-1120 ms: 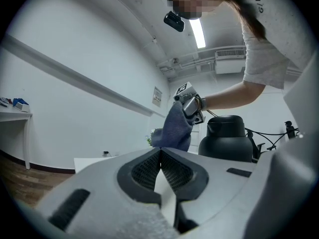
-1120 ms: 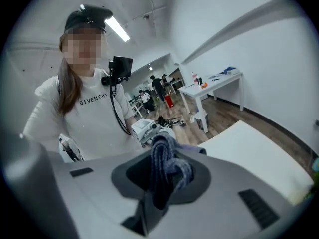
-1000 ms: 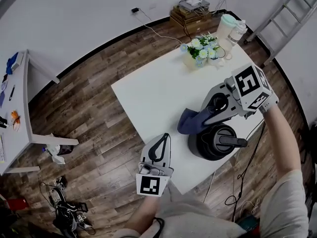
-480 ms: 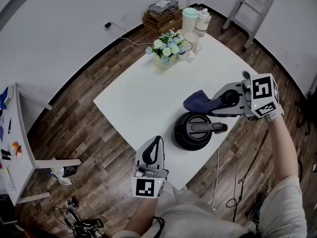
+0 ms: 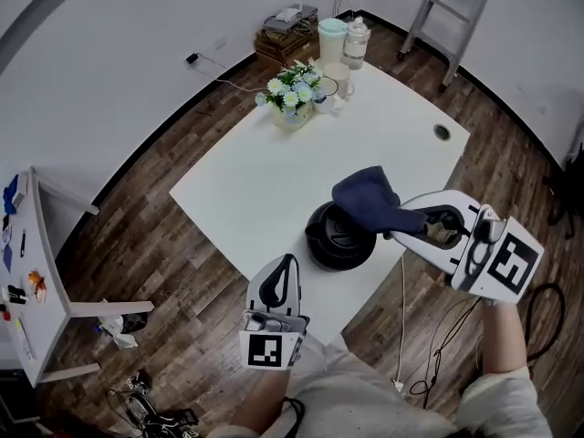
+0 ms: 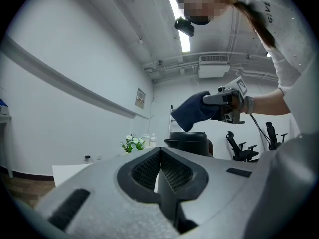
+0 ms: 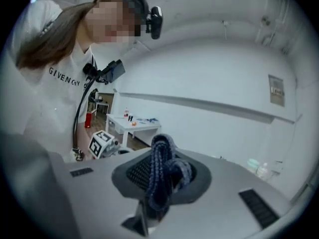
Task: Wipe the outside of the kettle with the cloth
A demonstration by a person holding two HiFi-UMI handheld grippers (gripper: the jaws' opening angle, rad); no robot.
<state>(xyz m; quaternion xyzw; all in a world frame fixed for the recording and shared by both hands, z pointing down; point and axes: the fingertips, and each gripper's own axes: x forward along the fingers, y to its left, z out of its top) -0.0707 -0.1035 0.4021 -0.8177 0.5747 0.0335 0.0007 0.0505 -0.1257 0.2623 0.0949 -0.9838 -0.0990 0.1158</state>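
Note:
A black kettle (image 5: 336, 237) stands near the front edge of the white table (image 5: 274, 181); the left gripper view shows the kettle (image 6: 189, 142) beyond the jaws. A dark blue cloth (image 5: 365, 195) is draped over its upper right side. My right gripper (image 5: 398, 223) comes in from the right, shut on the cloth (image 7: 162, 173), which bunches between its jaws. My left gripper (image 5: 286, 265) is held at the table's front edge, left of the kettle and apart from it, its jaws shut with nothing between them.
A pot of flowers (image 5: 292, 94), a pale green jar (image 5: 332, 36) and a bottle (image 5: 356, 39) stand at the table's far end. A cable hole (image 5: 443, 132) is at its right side. A ladder (image 5: 447, 12), boxes (image 5: 287, 27) and a side table (image 5: 32, 272) stand around.
My right gripper has swung with the cloth from the kettle's far right side round to its near right, and the cloth now lies over the kettle's top. The left gripper has barely moved.

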